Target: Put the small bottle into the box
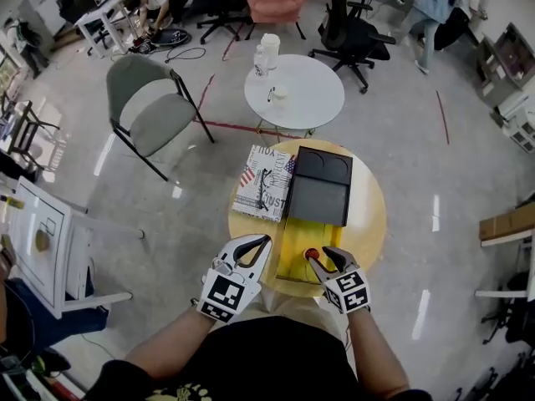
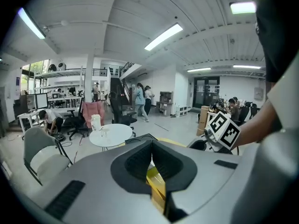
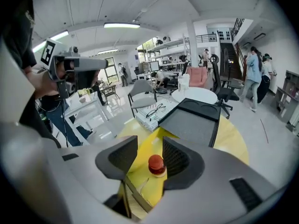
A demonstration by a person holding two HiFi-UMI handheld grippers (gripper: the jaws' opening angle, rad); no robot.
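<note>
One small bottle (image 1: pixel 311 254), one yellow box (image 1: pixel 294 256), one black tray (image 1: pixel 318 197).

Box (image 1: pixel 294 249): yellow inside, smooth, slight sheen, card-like.
Black lid (image 1: pixel 322 192): matt, smooth.
Small bottle (image 3: pixel 156 165): red cap, glossy plastic.
Round table (image 1: pixel 372 215): pale wood-look top, satin.
Right gripper (image 3: pixel 150 147): grey matt plastic shell; pads (image 3: pixel 176 158) black, ribbed.
Floor (image 1: pixel 418 140): polished, reflective.

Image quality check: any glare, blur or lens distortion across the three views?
Head view: wide-angle bending toward the edges, streaks of lamp glare on the floor, box sharp. Left gripper view: heavy fisheye, black corners, ceiling lamp blown out to white. Right gripper view: same fisheye and black corners; small bottle is in focus, far room softer.
</note>
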